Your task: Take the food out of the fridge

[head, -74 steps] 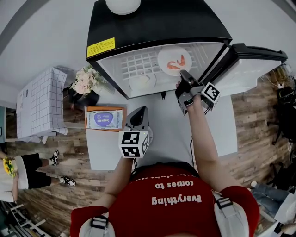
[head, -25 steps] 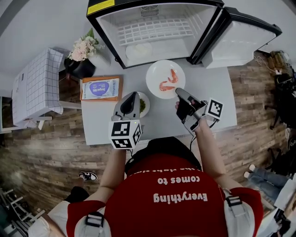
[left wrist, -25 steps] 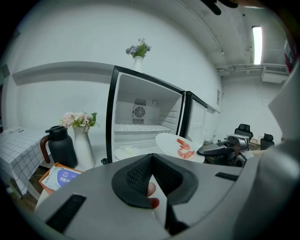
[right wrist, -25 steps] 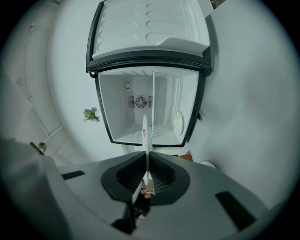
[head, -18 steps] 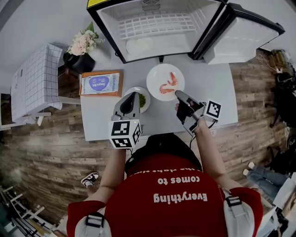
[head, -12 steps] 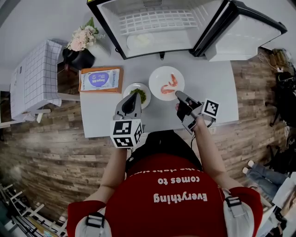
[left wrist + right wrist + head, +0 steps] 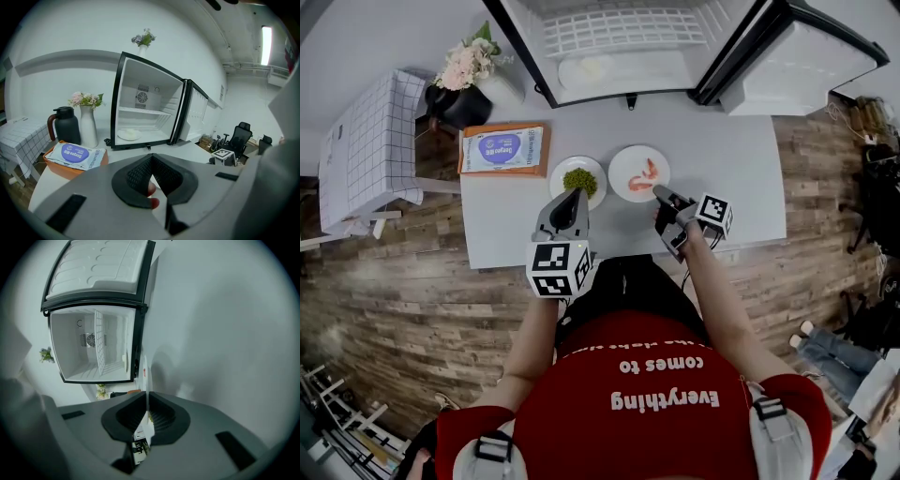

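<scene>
Shrimp plate point(image 7: 639, 173) out, looks set on tabletop point(image 7: 731, 187) beside greens plate point(image 7: 578, 173). R claw point(image 7: 658, 191) pinched on its rim. L claw point(image 7: 576, 194) closed, empty. Plate w/ pale food point(image 7: 586, 70) left in fridge point(image 7: 666, 70).

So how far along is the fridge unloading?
Done: greens plate is on the table. In hand: right gripper clamps the shrimp plate by its rim beside it. To do: a plate of pale food inside the open fridge. Left gripper shut, empty.
</scene>
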The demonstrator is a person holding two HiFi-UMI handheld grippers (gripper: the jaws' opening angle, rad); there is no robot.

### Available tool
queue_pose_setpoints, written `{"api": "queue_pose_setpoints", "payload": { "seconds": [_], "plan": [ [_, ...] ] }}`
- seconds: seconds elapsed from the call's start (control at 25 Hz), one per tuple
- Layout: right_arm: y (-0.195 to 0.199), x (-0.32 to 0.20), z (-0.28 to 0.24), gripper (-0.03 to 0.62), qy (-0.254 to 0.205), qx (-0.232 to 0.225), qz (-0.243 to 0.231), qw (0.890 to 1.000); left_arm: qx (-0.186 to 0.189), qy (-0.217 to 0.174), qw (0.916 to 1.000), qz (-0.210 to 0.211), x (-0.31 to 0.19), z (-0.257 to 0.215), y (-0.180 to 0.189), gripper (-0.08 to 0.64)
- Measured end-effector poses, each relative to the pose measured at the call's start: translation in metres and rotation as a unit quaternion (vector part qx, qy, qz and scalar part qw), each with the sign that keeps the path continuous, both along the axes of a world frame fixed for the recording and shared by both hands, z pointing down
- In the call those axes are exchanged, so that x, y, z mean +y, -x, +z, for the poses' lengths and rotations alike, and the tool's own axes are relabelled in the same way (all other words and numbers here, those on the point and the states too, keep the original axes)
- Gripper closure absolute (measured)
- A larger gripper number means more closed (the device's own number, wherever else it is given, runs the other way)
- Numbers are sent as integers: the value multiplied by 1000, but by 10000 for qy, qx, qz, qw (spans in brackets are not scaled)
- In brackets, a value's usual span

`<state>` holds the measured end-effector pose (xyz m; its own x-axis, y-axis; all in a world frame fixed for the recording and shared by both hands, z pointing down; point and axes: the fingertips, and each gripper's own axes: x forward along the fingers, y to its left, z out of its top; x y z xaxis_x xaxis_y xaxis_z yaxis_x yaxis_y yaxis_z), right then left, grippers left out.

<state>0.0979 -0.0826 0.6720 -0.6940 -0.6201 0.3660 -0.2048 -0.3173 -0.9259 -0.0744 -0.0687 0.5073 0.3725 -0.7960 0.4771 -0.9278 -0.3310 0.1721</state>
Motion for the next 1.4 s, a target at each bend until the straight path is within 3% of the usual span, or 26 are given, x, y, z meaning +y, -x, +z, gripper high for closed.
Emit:
{"api": "queue_pose_setpoints", "payload": {
  "seconds": [0.16, 0.4, 0.68, 0.76, 0.84, 0.92, 1.12, 1.24, 1.4],
  "plan": [
    [3, 0, 12, 565, 112, 159, -30, 9998, 8, 78, 10000, -41, 5, 6, 3, 560],
    [3, -3, 24, 565, 155, 776, -263, 9965, 15, 142, 9999, -65, 11, 10, 5, 560],
    [-3, -5, 39, 563, 406, 1789, -642, 9809, 26, 279, 9996, -17, 17, 19, 5, 560],
    [-3, -5, 42, 553, 497, 2154, -855, 9715, 12, 333, 9994, 35, 18, 21, 3, 560],
    [-4, -4, 43, 513, 499, 2681, -1140, 9553, 14, 339, 9994, 72, 17, 22, 1, 560],
    [-5, -3, 42, 461, 438, 3266, -1449, 9330, 23, 315, 9995, 84, 17, 22, 0, 560],
    [-15, -2, 36, 454, 367, 4428, -1959, 8742, 52, 291, 9995, 130, 15, 23, -2, 560],
    [-19, -7, 24, 456, 203, 4618, -1971, 8646, 58, 235, 9996, 154, 13, 20, -3, 560],
    [-14, -12, -10, 457, -331, 4514, -1802, 8733, 43, 121, 9997, 196, 8, 12, -3, 560]
  ]
}}
